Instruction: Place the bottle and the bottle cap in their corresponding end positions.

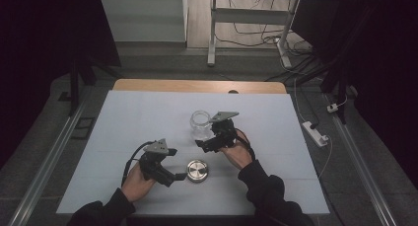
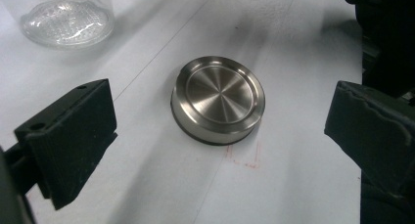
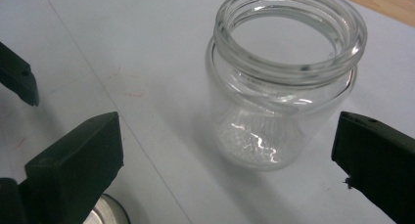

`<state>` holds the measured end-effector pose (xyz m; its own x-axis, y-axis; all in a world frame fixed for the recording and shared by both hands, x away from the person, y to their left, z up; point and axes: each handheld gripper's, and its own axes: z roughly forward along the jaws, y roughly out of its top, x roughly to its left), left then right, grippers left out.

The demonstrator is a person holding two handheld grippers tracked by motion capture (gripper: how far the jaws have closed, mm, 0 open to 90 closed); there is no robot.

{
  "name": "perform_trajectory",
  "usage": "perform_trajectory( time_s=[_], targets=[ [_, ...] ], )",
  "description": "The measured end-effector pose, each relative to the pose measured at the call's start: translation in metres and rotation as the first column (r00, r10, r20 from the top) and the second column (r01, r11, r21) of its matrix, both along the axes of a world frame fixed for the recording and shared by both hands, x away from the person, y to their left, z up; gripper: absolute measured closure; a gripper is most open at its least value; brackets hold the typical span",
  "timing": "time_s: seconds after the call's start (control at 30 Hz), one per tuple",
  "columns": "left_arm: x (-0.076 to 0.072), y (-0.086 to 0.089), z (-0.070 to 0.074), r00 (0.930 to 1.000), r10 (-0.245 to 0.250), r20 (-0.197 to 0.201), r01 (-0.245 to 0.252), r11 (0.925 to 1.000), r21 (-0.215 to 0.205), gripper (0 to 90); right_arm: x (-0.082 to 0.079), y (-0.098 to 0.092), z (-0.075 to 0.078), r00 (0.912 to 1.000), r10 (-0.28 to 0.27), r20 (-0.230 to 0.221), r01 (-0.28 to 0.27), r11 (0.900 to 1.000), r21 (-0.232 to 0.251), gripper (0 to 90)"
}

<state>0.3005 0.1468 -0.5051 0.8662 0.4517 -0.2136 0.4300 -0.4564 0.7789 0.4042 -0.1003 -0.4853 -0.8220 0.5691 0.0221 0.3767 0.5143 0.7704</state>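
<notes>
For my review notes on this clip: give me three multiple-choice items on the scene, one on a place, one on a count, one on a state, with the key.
1. Where does the lid lie?
A. On the jar
B. On the white sheet, nearer the person than the jar
C. On the floor

2. How many jars stand on the table?
A. One
B. Two
C. Three

3. What is the state of the left gripper?
A. Shut on the lid
B. Shut on the jar
C. Open, jaws apart with the lid lying free between them

Key:
1 B: the high view shows the lid flat on the sheet, apart from the jar.
2 A: a single clear glass jar, its mouth uncovered, stands upright.
3 C: the left gripper view shows both jaws well clear of the lid's sides.
</notes>
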Motion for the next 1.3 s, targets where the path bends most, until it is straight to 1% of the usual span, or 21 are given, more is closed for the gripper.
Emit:
perform_trajectory(
  time_s=[0.1,0.2,0.37,0.6,0.7,0.9,1.13,1.23,1.3],
  targets=[
    [-0.001,0.002,0.001,1.0000,-0.003,0.007,0.003,1.0000,0.005,0.0,-0.003,-0.001,0.000,1.0000,0.000,0.001,0.000,1.000,-0.004,0.0],
    [-0.003,0.005,0.002,0.9999,0.000,0.010,0.000,1.0000,0.003,0.0,-0.005,-0.003,0.002,1.0000,-0.001,0.002,0.001,1.000,0.003,0.0],
    [-0.006,0.009,0.003,0.9999,0.007,0.016,-0.008,0.9998,0.018,0.0,-0.011,-0.005,0.007,0.9999,0.009,0.014,-0.009,1.000,0.009,0.0],
    [-0.012,0.014,0.006,0.9987,0.034,0.037,-0.035,0.9991,0.023,0.0,-0.021,-0.009,0.012,0.9993,0.023,0.030,-0.023,1.000,0.008,0.0],
    [-0.014,0.018,0.007,0.9982,0.048,0.038,-0.048,0.9986,0.021,0.0,-0.025,-0.011,0.014,0.9992,0.024,0.032,-0.024,1.000,0.018,0.0],
    [-0.019,0.026,0.008,0.9971,0.066,0.038,-0.067,0.9975,0.024,0.0,-0.032,-0.015,0.014,0.9992,0.024,0.031,-0.025,1.000,0.014,0.0],
    [-0.024,0.035,0.008,0.9955,0.090,0.028,-0.091,0.9952,0.035,0.2,-0.040,-0.019,0.014,0.9989,0.040,0.025,-0.041,0.999,0.019,0.0],
    [-0.027,0.040,0.008,0.9946,0.102,0.023,-0.102,0.9942,0.032,0.2,-0.045,-0.020,0.015,0.9989,0.043,0.019,-0.043,0.999,0.020,0.0],
    [-0.029,0.044,0.009,0.9938,0.110,0.020,-0.110,0.9935,0.027,0.3,-0.049,-0.021,0.015,0.9989,0.040,0.026,-0.040,0.999,0.005,0.0]
  ],
)
